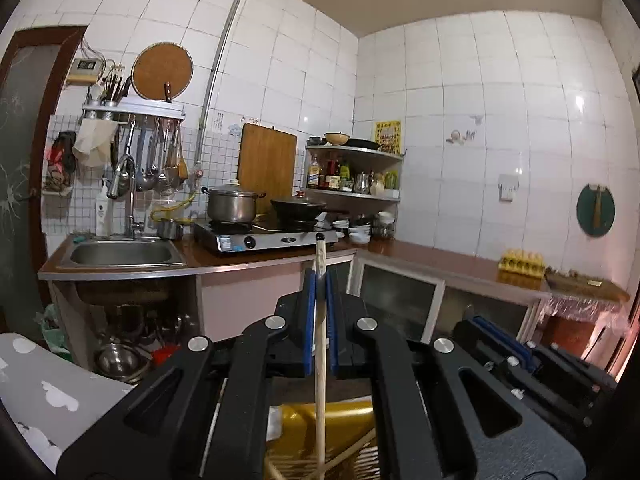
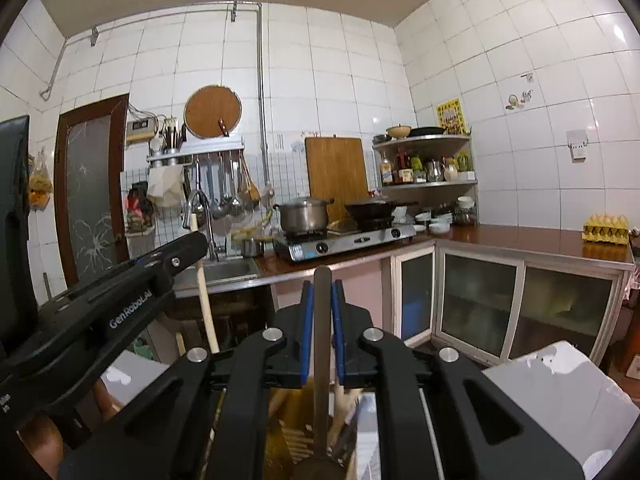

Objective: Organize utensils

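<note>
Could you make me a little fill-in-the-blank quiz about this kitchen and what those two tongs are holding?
1. The left tongs grip a pale ____ stick.
2. The right tongs are shut on a grey utensil handle made of ____.
3. On the stove, a steel pot sits ____ of the black wok.
4. The yellow egg tray rests on the ____.

Missing words: wooden; metal; left; counter
</note>
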`<state>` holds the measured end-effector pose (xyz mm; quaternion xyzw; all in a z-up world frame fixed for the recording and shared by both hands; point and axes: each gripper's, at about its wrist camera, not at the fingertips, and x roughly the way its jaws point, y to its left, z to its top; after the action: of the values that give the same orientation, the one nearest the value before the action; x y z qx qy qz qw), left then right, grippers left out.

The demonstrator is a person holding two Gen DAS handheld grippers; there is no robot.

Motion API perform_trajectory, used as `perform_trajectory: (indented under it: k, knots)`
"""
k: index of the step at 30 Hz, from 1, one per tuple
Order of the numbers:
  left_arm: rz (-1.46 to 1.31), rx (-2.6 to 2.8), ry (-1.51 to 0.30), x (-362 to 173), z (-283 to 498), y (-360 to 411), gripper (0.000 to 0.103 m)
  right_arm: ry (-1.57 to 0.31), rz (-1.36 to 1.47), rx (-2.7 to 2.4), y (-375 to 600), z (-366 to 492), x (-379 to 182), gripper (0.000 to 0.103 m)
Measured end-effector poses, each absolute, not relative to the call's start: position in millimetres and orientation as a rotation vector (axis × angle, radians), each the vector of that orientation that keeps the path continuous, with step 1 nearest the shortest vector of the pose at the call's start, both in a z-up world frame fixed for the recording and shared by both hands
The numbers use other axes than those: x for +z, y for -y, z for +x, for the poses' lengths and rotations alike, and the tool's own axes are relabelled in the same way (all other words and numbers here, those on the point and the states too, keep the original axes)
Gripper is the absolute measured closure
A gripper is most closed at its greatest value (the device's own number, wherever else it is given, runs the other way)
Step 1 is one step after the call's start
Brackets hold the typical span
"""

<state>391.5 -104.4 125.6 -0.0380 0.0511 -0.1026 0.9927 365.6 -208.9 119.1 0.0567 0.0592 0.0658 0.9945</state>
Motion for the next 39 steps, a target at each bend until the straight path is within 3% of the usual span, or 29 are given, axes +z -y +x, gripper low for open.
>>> perform_trajectory:
  k: [13,15,16,17,21,23,29,39]
  knots:
    - [-0.052,-0.16,-0.246,96.4,363.1,62.8,0.095,-0.293,0.066,0.087,213.8,350.0,82.0,0.091]
    - [-0.047,-0.15,-0.255,101.6,349.0,55.0,0.078,-0.321,0.072,0.053,219.9,340.7,80.7,0.071]
    - [-0.04,-0.138,-0.25,105.1,337.1,49.1,0.055,-0.324,0.083,0.042,223.0,334.8,80.8,0.048]
    - [-0.035,-0.122,-0.241,107.9,326.4,44.4,0.037,-0.322,0.099,0.034,226.9,324.8,81.9,0.043]
    - [-0.016,-0.099,-0.245,113.9,274.3,19.7,0.017,-0.359,0.115,0.019,233.1,288.2,82.7,0.04]
    - [-0.021,-0.095,-0.247,113.8,248.8,8.6,0.005,-0.379,0.121,0.014,233.3,260.5,77.8,0.03]
    - [-0.064,-0.074,-0.236,100.1,161.9,-14.4,0.005,-0.412,0.116,0.027,217.2,185.0,57.5,0.009]
    - [-0.018,-0.116,-0.332,31.9,105.0,-5.8,0.005,-0.356,0.069,0.019,190.2,93.9,26.7,0.004]
